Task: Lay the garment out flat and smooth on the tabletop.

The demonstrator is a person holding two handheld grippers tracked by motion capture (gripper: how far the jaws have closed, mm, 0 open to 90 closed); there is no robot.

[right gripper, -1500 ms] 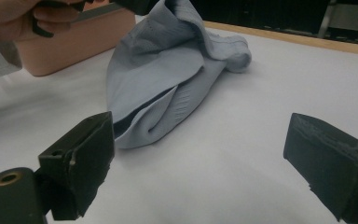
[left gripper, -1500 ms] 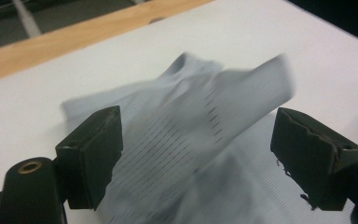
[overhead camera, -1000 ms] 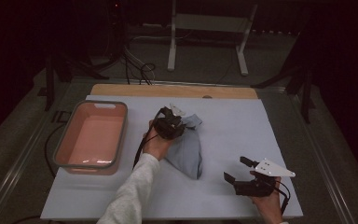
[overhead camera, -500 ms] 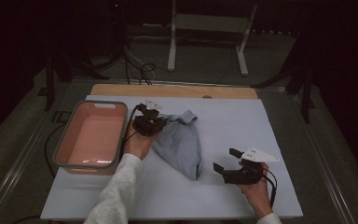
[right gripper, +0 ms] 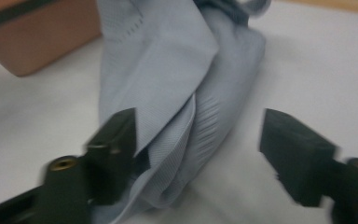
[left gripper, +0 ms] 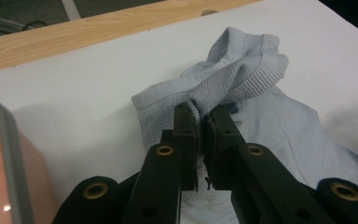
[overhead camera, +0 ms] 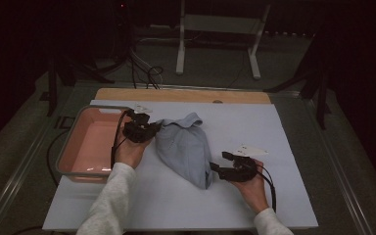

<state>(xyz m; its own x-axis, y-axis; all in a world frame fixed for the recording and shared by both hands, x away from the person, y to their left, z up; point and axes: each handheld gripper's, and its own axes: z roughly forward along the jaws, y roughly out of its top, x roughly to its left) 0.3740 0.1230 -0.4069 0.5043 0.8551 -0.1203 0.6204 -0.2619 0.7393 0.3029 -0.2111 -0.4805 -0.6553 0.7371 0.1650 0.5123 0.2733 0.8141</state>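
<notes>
Beside the pink tray (overhead camera: 78,169), the left gripper (left gripper: 204,122) pinches the soft, floppy blue cloth (overhead camera: 186,149) on the white surface (overhead camera: 284,127), while the right gripper (right gripper: 198,140), fingers closing but not touching yet, should grab its near end.

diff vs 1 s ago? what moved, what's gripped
Left gripper, shut on the light blue garment, dragged its upper end left toward the pink tray. Right gripper slid left to the garment's lower end; its fingers have just been closing around the fabric, not yet pinching. Tray and white mat unchanged.
</notes>
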